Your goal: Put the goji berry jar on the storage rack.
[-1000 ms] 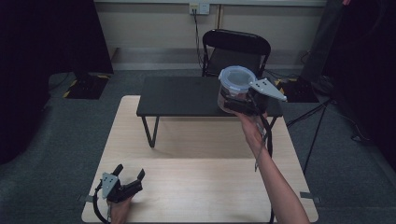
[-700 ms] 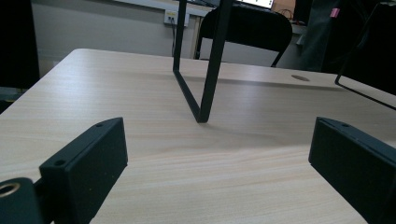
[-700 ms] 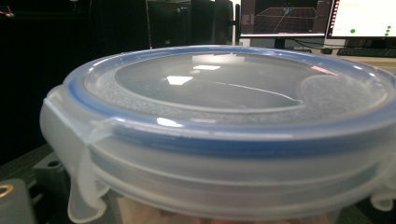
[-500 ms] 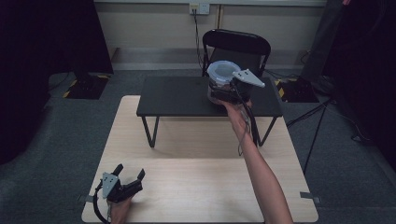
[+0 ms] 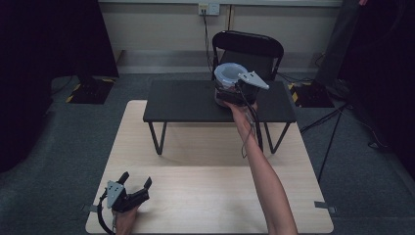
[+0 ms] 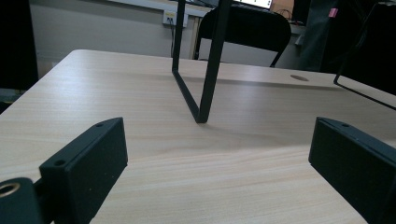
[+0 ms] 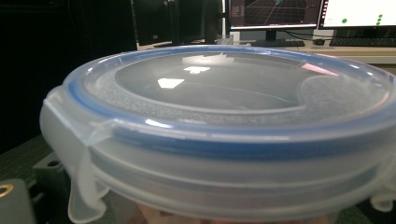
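A round translucent container [image 5: 226,72] with a blue-rimmed lid hangs over the right part of the low black table [image 5: 186,100]. My right gripper [image 5: 230,91] is shut on it from the near side, grey plate on top. In the right gripper view the container's lid [image 7: 233,88] sits very close and hides most of the jaws. My left gripper [image 5: 136,179] rests at the near left corner of the wooden table [image 5: 210,186]. It is open, and its jaws [image 6: 219,154] stand wide apart with only bare wood between them.
The low black table stands on thin metal legs [image 6: 201,84] at the far half of the wooden table. A black chair [image 5: 247,46] stands behind it by the wall. Dark curtains and stands flank the scene.
My right gripper has carried the container leftward and a little farther away over the black table. The left gripper has stayed still.
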{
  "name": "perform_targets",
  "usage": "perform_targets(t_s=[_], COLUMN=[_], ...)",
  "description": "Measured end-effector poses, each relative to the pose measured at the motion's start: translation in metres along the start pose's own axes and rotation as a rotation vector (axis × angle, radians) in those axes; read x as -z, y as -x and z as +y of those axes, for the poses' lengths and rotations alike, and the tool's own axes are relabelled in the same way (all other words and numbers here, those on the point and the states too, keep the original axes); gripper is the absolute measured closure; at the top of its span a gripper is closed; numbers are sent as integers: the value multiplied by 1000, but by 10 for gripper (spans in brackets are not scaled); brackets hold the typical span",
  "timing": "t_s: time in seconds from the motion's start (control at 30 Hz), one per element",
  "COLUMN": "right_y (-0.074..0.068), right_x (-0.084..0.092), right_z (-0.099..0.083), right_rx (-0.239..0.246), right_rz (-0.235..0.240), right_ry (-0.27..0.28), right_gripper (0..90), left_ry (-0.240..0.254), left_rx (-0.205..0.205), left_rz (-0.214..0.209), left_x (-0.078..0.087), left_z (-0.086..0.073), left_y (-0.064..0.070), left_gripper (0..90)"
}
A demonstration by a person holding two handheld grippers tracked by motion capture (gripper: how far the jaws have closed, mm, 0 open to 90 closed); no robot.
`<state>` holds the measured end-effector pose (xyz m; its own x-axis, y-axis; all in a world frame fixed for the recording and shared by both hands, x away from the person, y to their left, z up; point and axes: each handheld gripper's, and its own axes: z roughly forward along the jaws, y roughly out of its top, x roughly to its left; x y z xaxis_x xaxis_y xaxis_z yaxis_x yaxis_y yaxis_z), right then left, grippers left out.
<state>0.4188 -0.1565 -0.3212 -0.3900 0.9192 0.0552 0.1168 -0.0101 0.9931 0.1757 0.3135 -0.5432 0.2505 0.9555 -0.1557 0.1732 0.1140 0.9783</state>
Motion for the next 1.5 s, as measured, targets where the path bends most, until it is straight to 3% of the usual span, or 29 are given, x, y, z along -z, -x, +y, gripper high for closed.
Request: perform_targets(t_s=[0.33,0.37,0.4,0.83,1.27,1.5], right_y=[-5,-17,-8,-2,15,29], right_x=[-4,-7,-4,2,32,67], right_z=[0,0,-1,-4,-12,-22], right_rx=[33,14,60,72,78,87], right_rz=[-3,-52,-13,12,89,132], right_ry=[-15,-12,-15,6,23,44], right_gripper=[14,13,11,0,0,0], left_ry=[-1,-1,-1,-1,-1,0], left_rx=[0,-1,-1,-1,-4,-7], left_rz=[0,0,0,-2,2,4], left_x=[0,0,0,0,0,1], left_z=[0,0,0,0,0,0], left_y=[0,0,0,0,1,2], left_gripper=[35,35,35,35,35,35])
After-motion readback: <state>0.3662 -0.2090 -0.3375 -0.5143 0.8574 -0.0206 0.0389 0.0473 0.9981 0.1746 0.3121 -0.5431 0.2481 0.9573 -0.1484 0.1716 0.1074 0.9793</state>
